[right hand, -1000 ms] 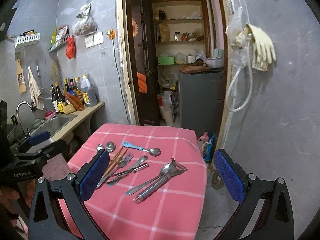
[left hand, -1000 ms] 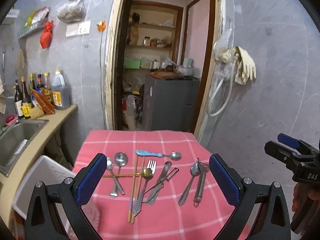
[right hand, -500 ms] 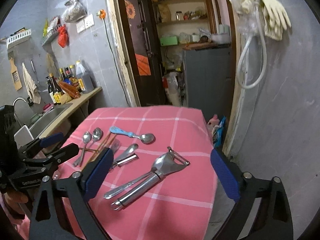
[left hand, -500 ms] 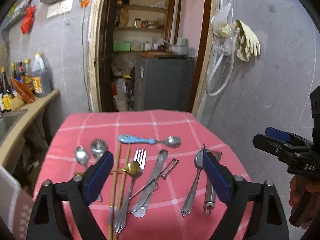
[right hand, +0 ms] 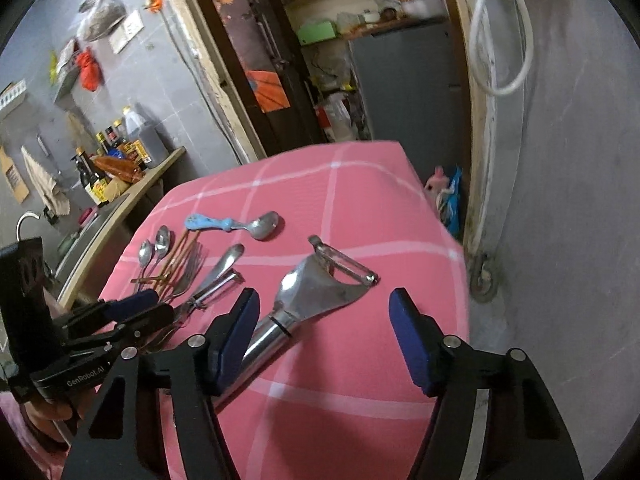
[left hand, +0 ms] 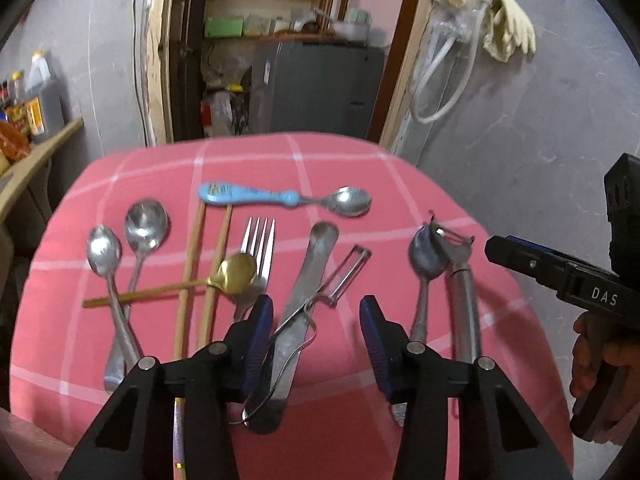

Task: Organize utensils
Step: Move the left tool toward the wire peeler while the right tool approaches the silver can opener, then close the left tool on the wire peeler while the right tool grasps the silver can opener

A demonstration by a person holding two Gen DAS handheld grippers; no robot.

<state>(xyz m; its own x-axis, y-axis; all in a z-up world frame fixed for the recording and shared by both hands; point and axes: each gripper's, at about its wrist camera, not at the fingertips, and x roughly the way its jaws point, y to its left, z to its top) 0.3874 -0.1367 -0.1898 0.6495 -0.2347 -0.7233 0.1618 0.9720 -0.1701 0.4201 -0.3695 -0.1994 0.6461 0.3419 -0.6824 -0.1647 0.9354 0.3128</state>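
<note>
progress: none sorted, utensils (left hand: pixel 256 276) lay scattered on cloth (left hand: pixel 360 168) | left gripper (left hand: pixel 316 320): closing, half-wide over butter knife (left hand: pixel 304 300), unpinched | right gripper (right hand: pixel 324 320): closing, wide, empty beside peeler (right hand: pixel 316 300)

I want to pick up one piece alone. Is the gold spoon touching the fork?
Touching. The left wrist view shows the gold spoon with its bowl lying on the fork, covering the base of the prongs.

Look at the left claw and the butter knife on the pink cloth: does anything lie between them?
Yes. A wire-handled peeler lies across the butter knife, its loop over the blade between the left claw's open pads. The claw has just been closing, with nothing pressed yet.
</note>
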